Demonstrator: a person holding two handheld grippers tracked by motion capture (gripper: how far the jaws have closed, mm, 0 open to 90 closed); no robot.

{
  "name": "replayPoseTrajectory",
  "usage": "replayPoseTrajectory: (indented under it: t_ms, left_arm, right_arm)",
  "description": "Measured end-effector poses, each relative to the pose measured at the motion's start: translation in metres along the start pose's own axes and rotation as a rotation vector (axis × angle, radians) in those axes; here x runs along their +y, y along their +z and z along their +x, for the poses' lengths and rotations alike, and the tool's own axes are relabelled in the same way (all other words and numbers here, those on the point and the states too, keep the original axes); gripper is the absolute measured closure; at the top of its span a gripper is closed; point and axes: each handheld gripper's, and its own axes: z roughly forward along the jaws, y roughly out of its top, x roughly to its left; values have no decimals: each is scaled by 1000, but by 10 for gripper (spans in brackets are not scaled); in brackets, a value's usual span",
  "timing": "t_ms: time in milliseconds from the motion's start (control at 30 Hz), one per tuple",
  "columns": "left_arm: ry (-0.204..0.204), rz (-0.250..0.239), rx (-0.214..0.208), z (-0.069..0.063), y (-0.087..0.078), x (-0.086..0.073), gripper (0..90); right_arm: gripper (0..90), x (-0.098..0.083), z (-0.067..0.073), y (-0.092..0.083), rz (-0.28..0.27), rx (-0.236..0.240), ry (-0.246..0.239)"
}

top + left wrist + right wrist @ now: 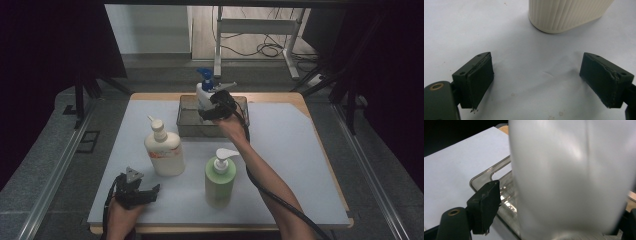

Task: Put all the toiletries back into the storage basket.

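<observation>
Right claw (212, 106) holds white bottle (204, 95) over tray (186, 120), grip seemingly firm. Left claw (142, 191) wide apart, low on worktop (300, 165) near cream bottle (164, 149).

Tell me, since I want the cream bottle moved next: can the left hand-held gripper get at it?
Probably yes. The left hand-held gripper is open and empty, and bare table lies between it and the cream bottle.

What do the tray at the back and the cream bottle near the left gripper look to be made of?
The tray looks like metal, probably stainless steel: a shiny grey rim with bright glints inside. The cream bottle looks like matte plastic: an opaque wall with fine vertical ribs and no glare. Neither can be confirmed by sight alone.
</observation>
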Motion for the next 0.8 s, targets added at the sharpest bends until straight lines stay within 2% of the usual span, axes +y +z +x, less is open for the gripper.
replayPoseTrajectory:
  t_ms: [267,333,433,467,700,733,767,800]
  left_arm:
    - [2,0,0,0,0,0,115]
    - [2,1,0,0,0,0,115]
    - [1,1,0,0,0,0,115]
    - [2,1,1,0,0,0,115]
    - [5,2,0,0,0,0,115]
    - [5,2,0,0,0,0,115]
    - [5,3,1,0,0,0,115]
    - [6,3,0,0,0,0,115]
  right_arm:
    - [210,-11,0,-8,8,21,0]
    - [246,-17,0,-10,22,10,-14]
    - [276,-20,-1,-12,19,15,-7]
    - [319,-25,-3,-15,20,25,2]
    - [472,-39,-11,-21,40,43,31]
    - [472,-39,-11,-21,40,43,31]
    - [540,-43,-14,-22,48,62,43]
    - [567,-45,-16,-23,50,60,44]
